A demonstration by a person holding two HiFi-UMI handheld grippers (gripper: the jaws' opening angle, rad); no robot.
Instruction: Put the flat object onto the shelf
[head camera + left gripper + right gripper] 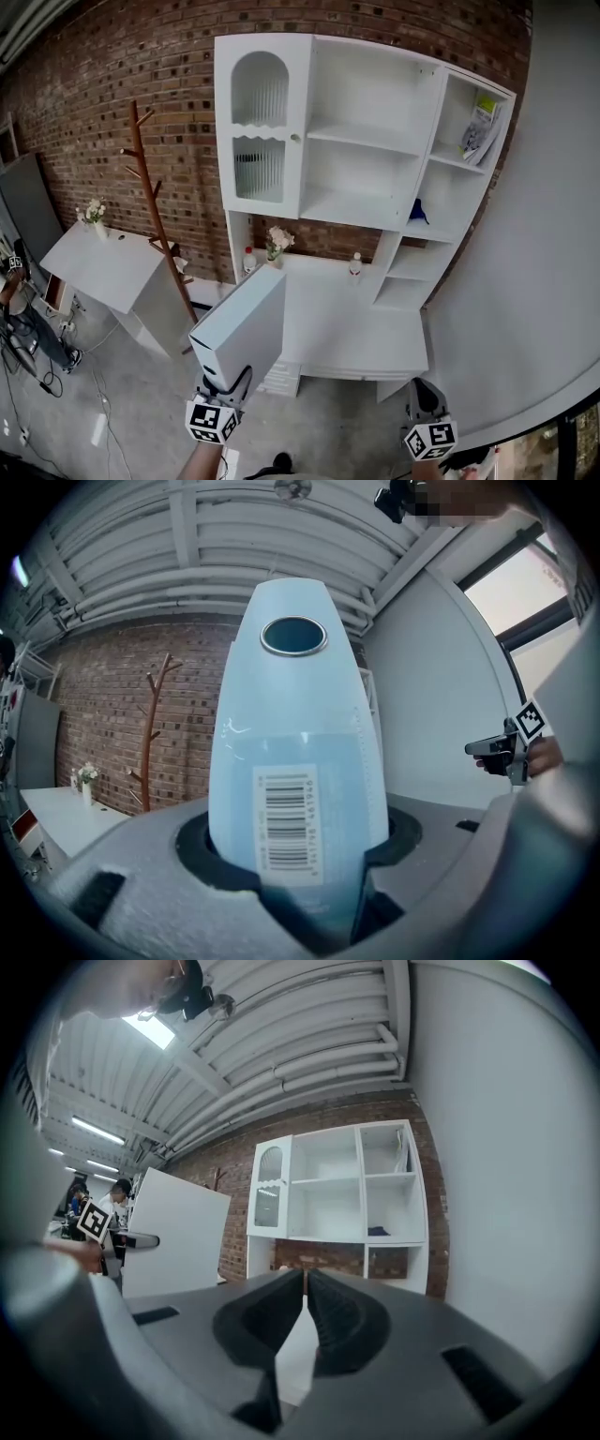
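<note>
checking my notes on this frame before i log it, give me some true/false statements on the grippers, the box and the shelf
1. The left gripper is shut on the flat pale blue box. True.
2. The right gripper holds a bottle. False: its jaws are together with nothing between them.
3. The box already lies on the white shelf unit. False: it is held up in front of the unit.
4. A brown wooden coat stand stands left of the shelf unit. True.

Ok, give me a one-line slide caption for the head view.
Left gripper holds a flat white box up before the white shelf unit; right gripper low, jaws shut.
</note>
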